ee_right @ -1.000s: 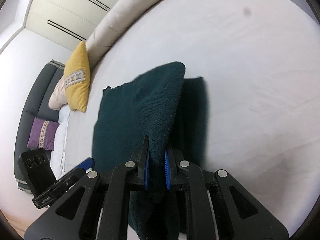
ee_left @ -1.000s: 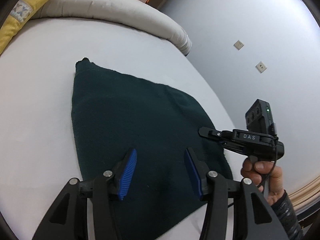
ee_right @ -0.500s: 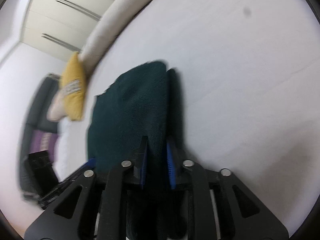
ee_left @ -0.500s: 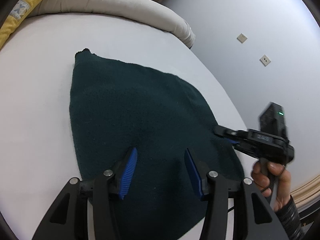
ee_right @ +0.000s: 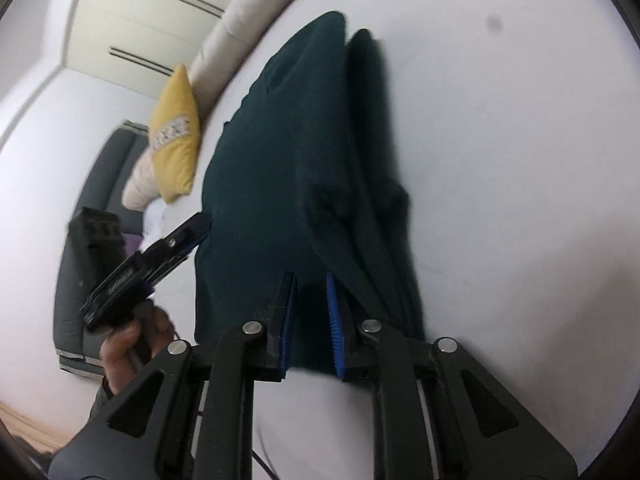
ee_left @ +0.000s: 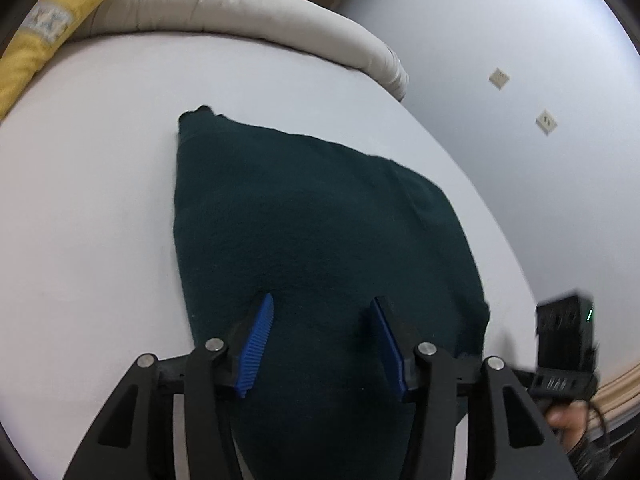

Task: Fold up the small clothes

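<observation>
Knitwear, a dark green garment (ee_left: pixel 320 240), lies flat on the white mattress (ee_left: pixel 88 208) and fills the middle of the left wrist view. Left gripper (ee_left: pixel 322 344) hovers over its near edge at 6 o'clock, jaws about half open, blue pads clear of the cloth and gripping nothing. At 4 o'clock the right gripper's black body, with a green light, shows beside the garment's corner, a hand below it.

From the right wrist view, the right gripper (ee_right: pixel 312 316) has its pads nearly together after a brief widening and closing, with dark cloth between them; whether they pinch it I cannot tell. A fold of the garment runs up toward 12 o'clock.

Around it: a beige bolster (ee_left: pixel 248 12) curves along the mattress edge from 11 to 1 o'clock, a yellow cushion (ee_left: pixel 36 40) leans at 10 o'clock, and two wall sockets (ee_left: pixel 546 122) sit at 2 o'clock. Nothing lies on the cloth.
</observation>
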Available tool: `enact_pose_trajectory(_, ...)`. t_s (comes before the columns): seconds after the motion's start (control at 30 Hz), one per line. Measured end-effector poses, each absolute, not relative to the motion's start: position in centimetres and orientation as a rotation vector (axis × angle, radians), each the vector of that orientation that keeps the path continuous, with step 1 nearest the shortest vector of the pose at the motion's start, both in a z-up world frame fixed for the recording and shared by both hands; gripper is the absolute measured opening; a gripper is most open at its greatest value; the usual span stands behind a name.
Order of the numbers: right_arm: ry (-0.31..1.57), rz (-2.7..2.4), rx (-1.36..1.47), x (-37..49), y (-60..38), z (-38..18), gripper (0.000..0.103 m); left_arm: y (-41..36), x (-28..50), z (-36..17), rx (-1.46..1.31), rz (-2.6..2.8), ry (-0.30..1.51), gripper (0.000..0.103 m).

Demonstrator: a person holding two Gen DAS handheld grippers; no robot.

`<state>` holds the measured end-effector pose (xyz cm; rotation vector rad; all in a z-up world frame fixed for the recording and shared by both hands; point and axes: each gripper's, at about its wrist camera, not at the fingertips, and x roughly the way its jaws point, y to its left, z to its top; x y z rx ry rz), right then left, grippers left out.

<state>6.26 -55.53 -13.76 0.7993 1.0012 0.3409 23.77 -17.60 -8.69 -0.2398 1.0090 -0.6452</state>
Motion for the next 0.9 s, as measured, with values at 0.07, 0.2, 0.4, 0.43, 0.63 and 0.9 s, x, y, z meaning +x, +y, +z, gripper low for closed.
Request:
enact_pose_trajectory(0.07,0.981,0.351,0.806,4.9,-56.0,-14.1,0.011,-17.3,23.9,-8.4,-0.249,-0.639,1.019,0.045)
enact_pose_trajectory(0.2,1.01,0.302,0.767,4.0,-56.8,-12.6,0.016,-16.9,24.0,-6.1,-0.207,-0.6,0.965,0.046)
enact_pose_trajectory(0.4,0.909,0.431,0.715,6.1,-56.3,-6.9,0.018,-18.7,26.9,-5.4,-0.147,-0.575,0.938,0.049)
enact_pose_trajectory(0.43,0.906,0.452,0.706,6.9,-55.9,-6.4,0.018,-19.2,27.5,-5.7,-0.126,-0.564,0.95,0.049)
enact_pose_trajectory(0.63,1.01,0.357,0.736,14.4,-55.1,-10.7,0.017,-21.1,29.5,-8.4,0.007,-0.52,1.008,0.052)
enact_pose_trajectory(0.9,0.957,0.246,0.849,12.3,-60.9,-13.2,0.005,-21.6,30.8,-9.5,0.003,-0.52,1.043,0.055)
